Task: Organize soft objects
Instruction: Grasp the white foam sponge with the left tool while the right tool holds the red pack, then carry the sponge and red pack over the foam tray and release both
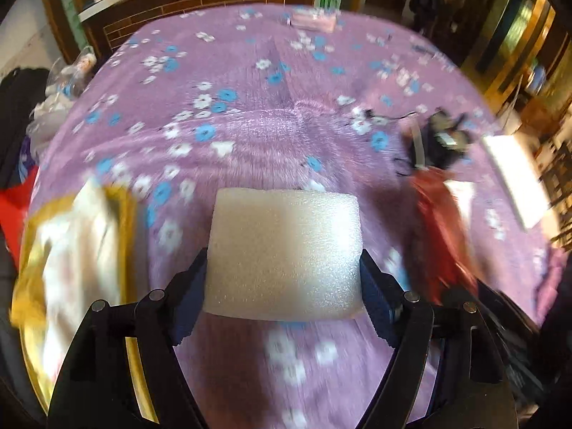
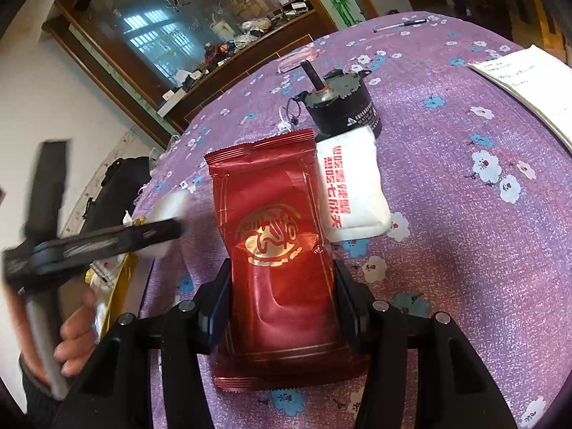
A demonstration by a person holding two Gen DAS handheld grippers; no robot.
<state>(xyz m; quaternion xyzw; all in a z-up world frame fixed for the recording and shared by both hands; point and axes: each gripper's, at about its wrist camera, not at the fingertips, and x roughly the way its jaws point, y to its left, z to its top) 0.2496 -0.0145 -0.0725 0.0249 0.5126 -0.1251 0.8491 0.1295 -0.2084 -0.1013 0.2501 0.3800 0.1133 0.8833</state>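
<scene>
My left gripper (image 1: pixel 282 279) is shut on a white foam block (image 1: pixel 284 254) and holds it above the purple flowered tablecloth (image 1: pixel 268 125). My right gripper (image 2: pixel 282 293) is shut on a red foil packet (image 2: pixel 279 250) with a gold emblem; the packet lies along the cloth between the jaws. A white pouch with red print (image 2: pixel 354 186) lies just right of the red packet. The red packet also shows blurred in the left wrist view (image 1: pixel 443 228). The left gripper shows blurred at the left of the right wrist view (image 2: pixel 153 232).
A yellow tray with white cloth items (image 1: pixel 71 250) sits at the table's left edge. A black motor with a shaft (image 2: pixel 339 103) stands behind the pouch. A paper booklet (image 2: pixel 529 82) lies at right, a pen (image 2: pixel 398 25) far back. A black bag (image 2: pixel 121 186) hangs off the table's left.
</scene>
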